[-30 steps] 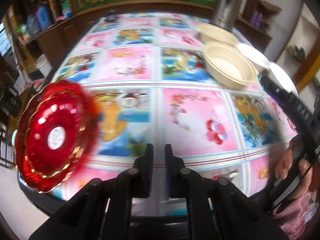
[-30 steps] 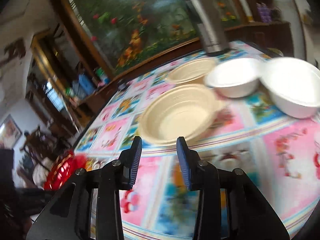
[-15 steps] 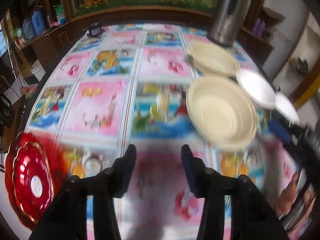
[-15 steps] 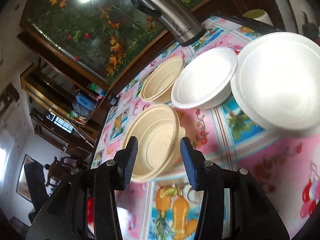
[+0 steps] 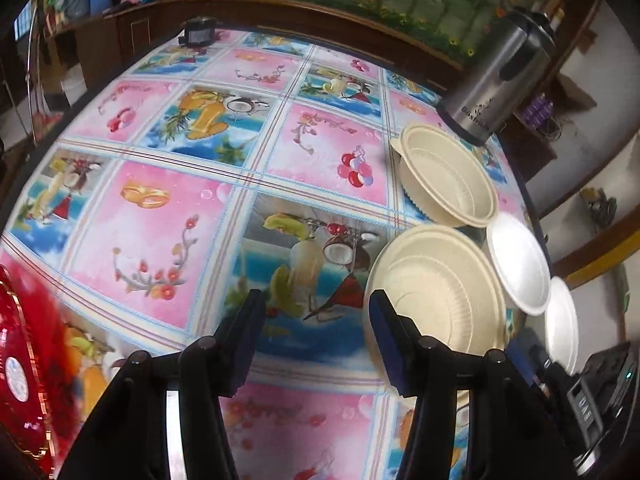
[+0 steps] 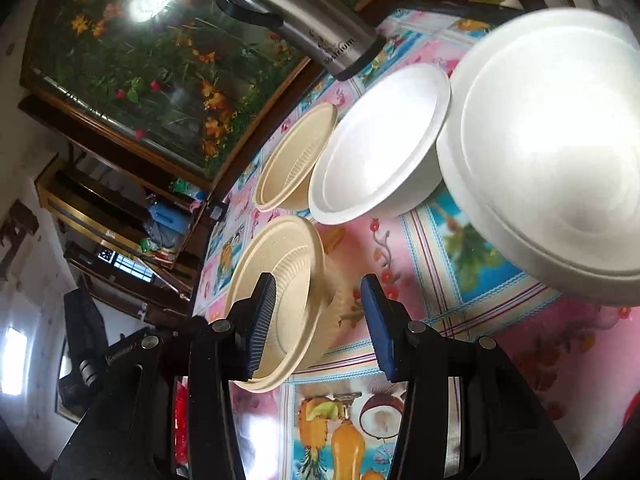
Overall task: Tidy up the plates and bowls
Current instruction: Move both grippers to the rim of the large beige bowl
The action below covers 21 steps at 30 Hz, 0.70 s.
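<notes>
My left gripper (image 5: 316, 332) hangs over the flowered tablecloth (image 5: 160, 232), its jaws opening with nothing between them. A cream bowl (image 5: 436, 296) sits just right of its right finger. A second cream bowl (image 5: 448, 176) lies behind it. A small white bowl (image 5: 518, 264) and a larger white bowl (image 5: 562, 324) follow on the right. My right gripper (image 6: 318, 320) is open and tilted; the near cream bowl (image 6: 280, 276) has its wall between the fingers, untouched by the pads. Beyond lie the far cream bowl (image 6: 296, 160), small white bowl (image 6: 380, 148) and large white bowl (image 6: 552, 152).
A red patterned plate (image 5: 20, 360) lies at the table's left edge. A steel thermos jug (image 5: 496, 84) stands at the back right, behind the bowls. Dark wooden cabinets (image 5: 120, 40) run along the far side. The table's right edge drops off close past the white bowls.
My left gripper has opened and moved right, from beside the red plate to the near cream bowl. My right gripper has rolled, opened slightly and come closer to the same bowl.
</notes>
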{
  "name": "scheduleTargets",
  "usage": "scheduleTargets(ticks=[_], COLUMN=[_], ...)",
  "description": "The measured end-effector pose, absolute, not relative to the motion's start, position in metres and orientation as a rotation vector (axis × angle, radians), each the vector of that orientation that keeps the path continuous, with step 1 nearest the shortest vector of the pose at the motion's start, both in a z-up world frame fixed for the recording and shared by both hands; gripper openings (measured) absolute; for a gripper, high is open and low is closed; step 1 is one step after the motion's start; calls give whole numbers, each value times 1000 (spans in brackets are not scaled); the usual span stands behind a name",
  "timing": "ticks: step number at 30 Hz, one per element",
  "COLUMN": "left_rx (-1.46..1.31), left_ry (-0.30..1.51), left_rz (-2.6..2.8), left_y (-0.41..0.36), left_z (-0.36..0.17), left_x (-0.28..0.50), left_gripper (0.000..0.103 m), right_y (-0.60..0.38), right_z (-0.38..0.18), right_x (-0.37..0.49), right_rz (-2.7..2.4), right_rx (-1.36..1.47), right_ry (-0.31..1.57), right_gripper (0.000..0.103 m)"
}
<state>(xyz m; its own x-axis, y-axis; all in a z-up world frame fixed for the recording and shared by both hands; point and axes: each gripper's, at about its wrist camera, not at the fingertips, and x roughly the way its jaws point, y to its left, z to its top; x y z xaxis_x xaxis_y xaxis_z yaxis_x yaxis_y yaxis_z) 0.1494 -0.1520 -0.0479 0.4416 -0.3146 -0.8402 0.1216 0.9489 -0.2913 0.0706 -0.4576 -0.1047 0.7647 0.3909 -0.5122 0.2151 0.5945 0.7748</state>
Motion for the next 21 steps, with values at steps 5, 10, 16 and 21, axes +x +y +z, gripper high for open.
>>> scheduleTargets(ticks=[5,10,16,21], left_rx=[-224,-260,-276,-292], left_ry=[1084,1081,1088,1090], left_rz=[-306,-367,-420,-362], left_y=[-161,-166,-176,-173], left_z=[-51,-48,-50,-59], left_x=[149,144,135,133], left_gripper=[56,57,59,58], right_y=[-453,-445,-442,-441], right_z=[-106,-105,-104,-104], right_x=[74,83,86,87], right_rz=[120,134,134,134], right_rx=[935,902,893,892], right_ry=[733,750,752,756], right_gripper=[44,44,44,44])
